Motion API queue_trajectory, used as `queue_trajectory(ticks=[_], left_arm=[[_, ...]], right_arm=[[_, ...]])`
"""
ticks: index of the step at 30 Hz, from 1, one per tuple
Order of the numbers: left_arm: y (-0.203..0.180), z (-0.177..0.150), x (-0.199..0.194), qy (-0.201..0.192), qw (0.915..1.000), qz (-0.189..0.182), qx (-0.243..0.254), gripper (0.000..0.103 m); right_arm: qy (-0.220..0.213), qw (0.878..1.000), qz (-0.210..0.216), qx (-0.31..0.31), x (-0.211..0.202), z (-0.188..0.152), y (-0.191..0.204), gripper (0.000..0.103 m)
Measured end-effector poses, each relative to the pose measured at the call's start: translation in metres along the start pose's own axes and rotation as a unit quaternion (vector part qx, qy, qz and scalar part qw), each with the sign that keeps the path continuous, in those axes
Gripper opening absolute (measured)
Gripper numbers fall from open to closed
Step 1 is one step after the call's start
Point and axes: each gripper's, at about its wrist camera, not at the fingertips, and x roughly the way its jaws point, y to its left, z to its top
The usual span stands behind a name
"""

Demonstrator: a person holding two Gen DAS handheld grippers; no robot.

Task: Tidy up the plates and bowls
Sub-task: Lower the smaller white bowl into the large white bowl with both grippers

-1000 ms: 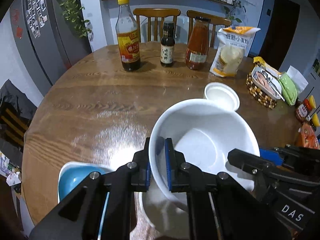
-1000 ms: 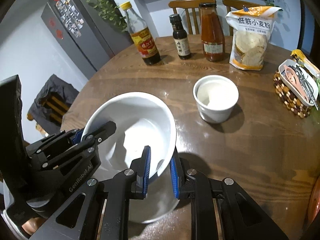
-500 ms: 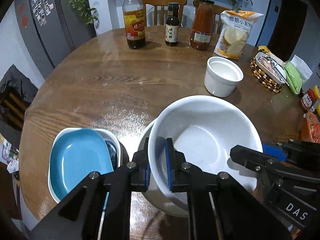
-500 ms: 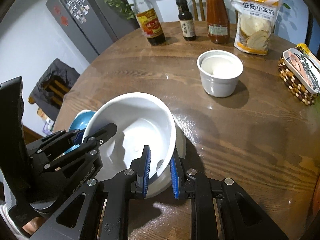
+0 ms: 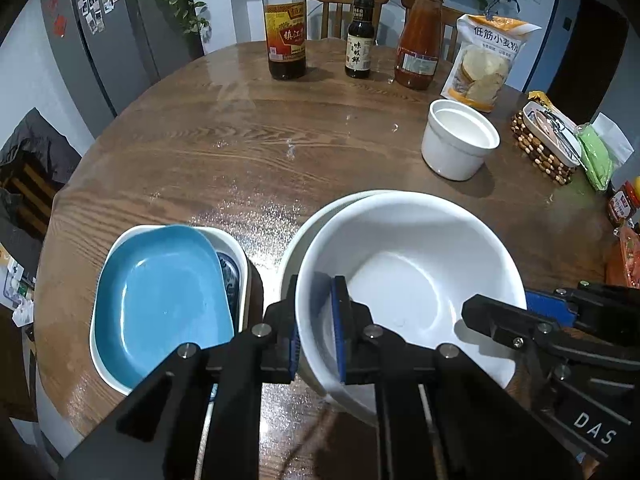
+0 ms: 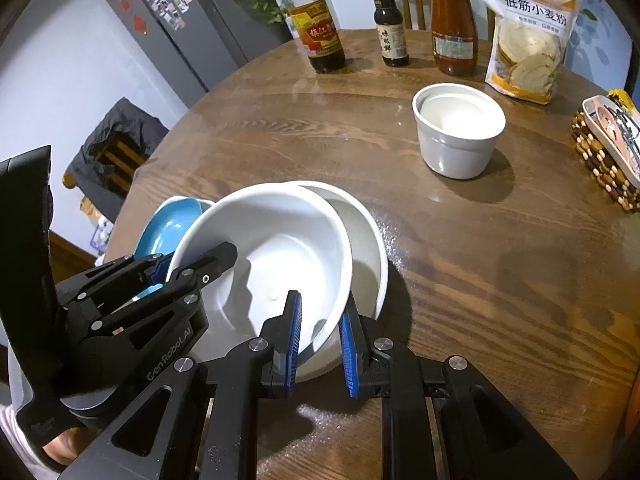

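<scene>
Both grippers clamped on the top bowl: left gripper pinching the rim at 9 o'clock, right gripper pinching the rim at 5 o'clock in its own view. Pads on both sides of the wall, no visible gap.

Top bowl tilted and offset over a second white bowl sitting on the surface; lower rim showing as a crescent at 10–12 o'clock in the left view, 1–3 o'clock in the right. Not nested yet, judging by the skew. Whether the two bowls already touch: cannot tell.

Blue plate stacked in a white dish, just beside the bowls at 9 o'clock. White cup well apart at 1 o'clock.

Risks from here:
- Uneven release: one gripper letting go first, bowl pivoting on the other pinch, rim knocking the lower bowl. Chip risk.
- Off-centre drop: bowl hanging on the lower rim instead of seating, then rocking or sliding out.
- Glazed rim, thin pinch: likely slippery, could rotate in the pads if tilted further.
- Left gripper close to the white dish: sideways correction could nudge that stack.

Likely needs centring and levelling before release.
</scene>
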Motion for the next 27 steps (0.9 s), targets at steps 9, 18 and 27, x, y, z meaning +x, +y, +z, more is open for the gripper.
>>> queue_trajectory(ticks=[9, 18, 27], left_arm=[[0.001, -0.002, 0.004, 0.010, 0.9999, -0.002, 0.002, 0.013], [0.000, -0.002, 0.009, 0.021, 0.9997, -0.005, 0.006, 0.013], [-0.002, -0.001, 0.012, 0.023, 0.9997, -0.004, 0.009, 0.014]], right_arm=[[0.009, 1.000, -0.005, 0.001, 0.003, 0.001, 0.001, 0.021], [0.013, 1.000, -0.011, 0.001, 0.005, 0.000, 0.002, 0.021], [0.013, 1.000, -0.013, 0.002, 0.005, 0.001, 0.002, 0.021]])
